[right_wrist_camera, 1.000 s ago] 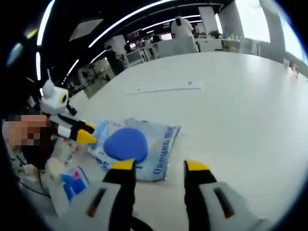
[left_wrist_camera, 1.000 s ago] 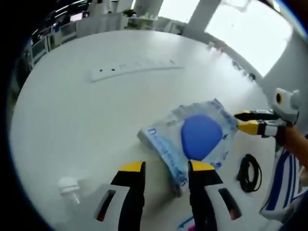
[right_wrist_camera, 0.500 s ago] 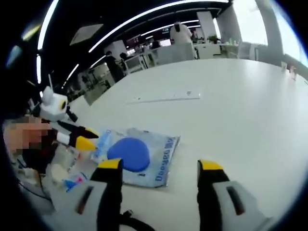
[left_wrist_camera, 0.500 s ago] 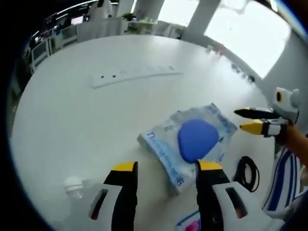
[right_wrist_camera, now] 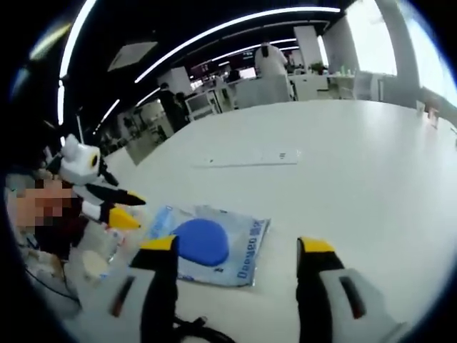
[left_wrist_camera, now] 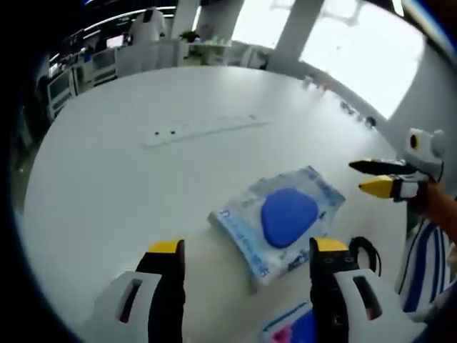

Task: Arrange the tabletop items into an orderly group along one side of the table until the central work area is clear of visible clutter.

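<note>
Right now, label by label
Left gripper point(left_wrist_camera: 246, 251): jaws spread wide, nothing between them, hovering over the white table point(left_wrist_camera: 107, 179) just short of the packet; in the right gripper view it enters from the left point(right_wrist_camera: 121, 209), yellow tips parted
Right gripper point(right_wrist_camera: 239, 246): jaws wide apart and empty, above the packet's near edge; in the left gripper view it sits at the right point(left_wrist_camera: 371, 177), tips apart
Plastic packet with a blue oval point(left_wrist_camera: 282, 218): lies flat on the table between the two grippers, touched by neither point(right_wrist_camera: 214, 245)
Power strip point(left_wrist_camera: 203, 128): white, farther out on the table, well apart from the packet point(right_wrist_camera: 250, 158)
Black cable coil point(left_wrist_camera: 365, 251): just beside the packet
Blue and pink pack point(left_wrist_camera: 293, 330): at the bottom edge, near the left gripper's jaw
</note>
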